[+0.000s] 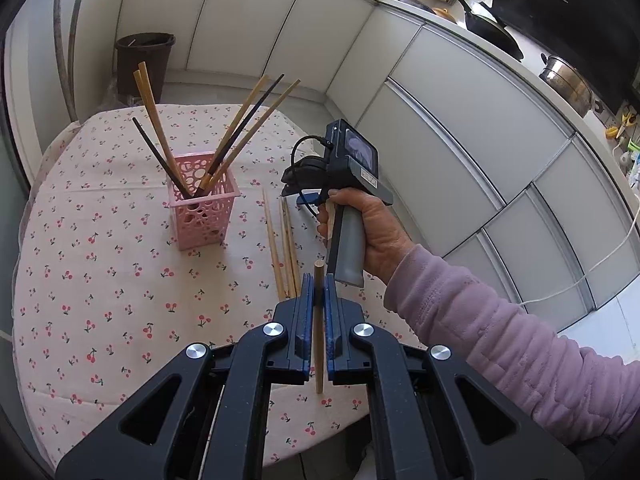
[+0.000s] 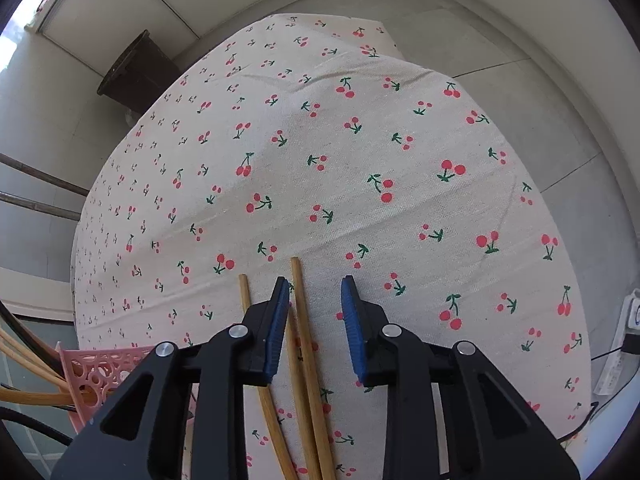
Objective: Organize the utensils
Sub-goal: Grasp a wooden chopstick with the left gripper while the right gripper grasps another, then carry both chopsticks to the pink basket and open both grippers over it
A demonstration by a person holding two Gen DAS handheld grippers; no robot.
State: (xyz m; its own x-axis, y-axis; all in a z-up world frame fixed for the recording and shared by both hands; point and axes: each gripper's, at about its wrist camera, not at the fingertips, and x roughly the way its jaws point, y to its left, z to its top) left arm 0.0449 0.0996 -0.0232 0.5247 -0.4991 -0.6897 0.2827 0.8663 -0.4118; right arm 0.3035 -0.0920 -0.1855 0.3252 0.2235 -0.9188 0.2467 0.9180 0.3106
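My left gripper (image 1: 319,280) is shut on a light wooden chopstick (image 1: 319,360), which stands upright between its blue pads. A pink perforated basket (image 1: 202,208) holds several light and dark chopsticks (image 1: 236,136) leaning outward. Three loose chopsticks (image 1: 284,248) lie on the cherry-print tablecloth (image 1: 100,280) to the right of the basket. My right gripper (image 2: 314,284) points down over them, jaws apart. Two chopsticks (image 2: 304,320) lie between its pads, close to the left one, and a third (image 2: 246,300) lies outside it. The basket (image 2: 104,364) sits at the lower left in the right wrist view.
A person's hand (image 1: 372,224) in a lilac sleeve holds the right gripper's handle. A dark bin (image 1: 144,60) stands on the floor beyond the table. White cabinets (image 1: 460,140) run along the right, with pans (image 1: 492,28) on the counter. A power strip (image 2: 632,316) lies on the floor.
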